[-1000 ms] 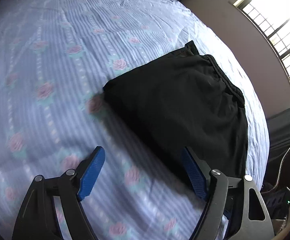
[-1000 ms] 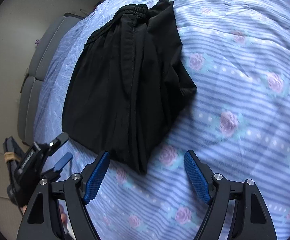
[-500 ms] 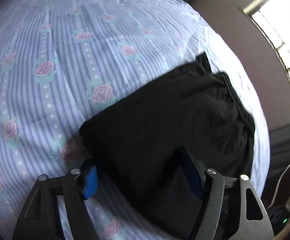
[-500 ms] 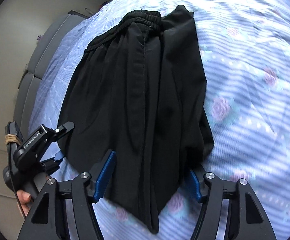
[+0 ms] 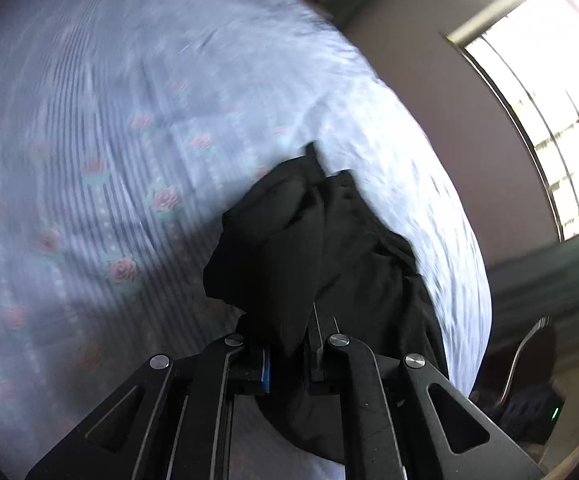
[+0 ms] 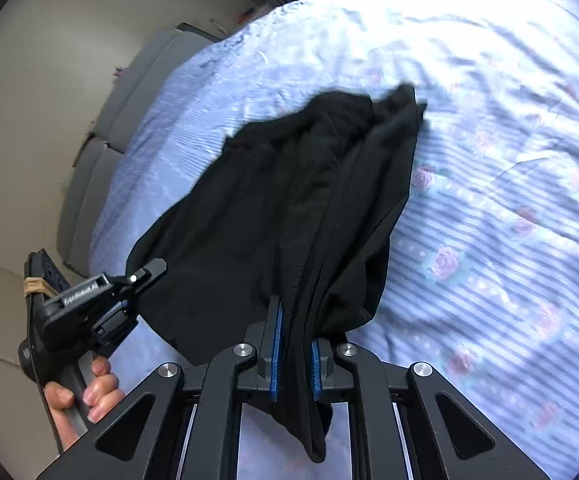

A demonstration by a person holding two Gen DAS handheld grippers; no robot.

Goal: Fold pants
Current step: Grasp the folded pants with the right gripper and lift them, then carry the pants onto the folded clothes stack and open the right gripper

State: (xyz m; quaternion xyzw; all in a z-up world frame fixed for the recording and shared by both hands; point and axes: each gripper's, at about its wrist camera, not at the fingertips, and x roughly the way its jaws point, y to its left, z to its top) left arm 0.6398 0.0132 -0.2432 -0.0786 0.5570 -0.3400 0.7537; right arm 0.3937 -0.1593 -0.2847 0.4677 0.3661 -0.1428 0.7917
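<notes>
The black pants (image 6: 289, 200), folded to a short stack, lie on the bed; their near edge is lifted off the sheet. My right gripper (image 6: 295, 354) is shut on the near right part of that edge, with cloth bunched between the blue pads (image 6: 275, 354). My left gripper (image 5: 287, 364) is shut on the near left part of the pants (image 5: 329, 256), which hang up from the bed in folds. In the right wrist view the left gripper (image 6: 129, 292) shows at the pants' left corner, held by a hand. The far waistband end still rests on the bed.
The bed has a blue striped sheet with pink roses (image 6: 509, 200), also in the left wrist view (image 5: 89, 160). A grey padded headboard (image 6: 105, 140) stands left of the bed. A window (image 5: 549, 120) and a chair (image 5: 529, 360) are at the right.
Both grippers moved forward onto the near edge of the pants, closed on the cloth, and raised it off the bed. The pants now bunch and slope up towards me.
</notes>
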